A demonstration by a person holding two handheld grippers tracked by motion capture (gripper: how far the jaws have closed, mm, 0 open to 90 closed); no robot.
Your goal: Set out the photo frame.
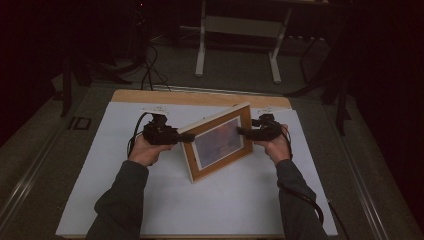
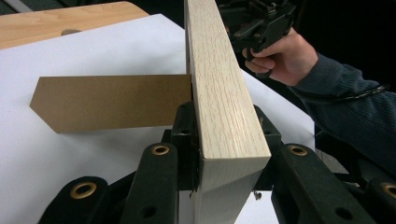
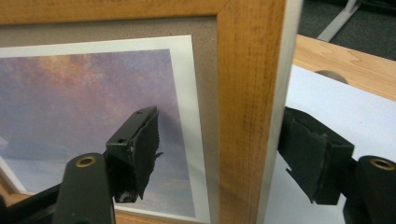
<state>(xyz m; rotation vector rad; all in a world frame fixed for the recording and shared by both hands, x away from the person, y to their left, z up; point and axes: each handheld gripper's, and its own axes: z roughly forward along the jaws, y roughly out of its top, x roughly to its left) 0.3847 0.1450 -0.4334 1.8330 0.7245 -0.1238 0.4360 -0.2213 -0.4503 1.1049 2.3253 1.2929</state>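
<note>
A wooden picture frame (image 1: 218,142) with a purple-pink sky print (image 3: 84,102) stands tilted on the white sheet, turned at an angle. Its brown back stand (image 2: 112,100) is folded out behind it. My left gripper (image 1: 177,136) is shut on the frame's left side. In the left gripper view the jaws press both faces of the pale edge (image 2: 219,93). My right gripper (image 1: 245,131) straddles the frame's right side (image 3: 247,93) with its jaws open. One pad hangs just in front of the glass and the other behind the frame, both a little apart from it.
The white sheet (image 1: 200,200) covers a light wooden tabletop (image 1: 150,96). Beyond the table stand a white frame on legs (image 1: 235,30) and cables on the dark floor (image 1: 147,70). Cables trail from both grippers along the person's sleeves.
</note>
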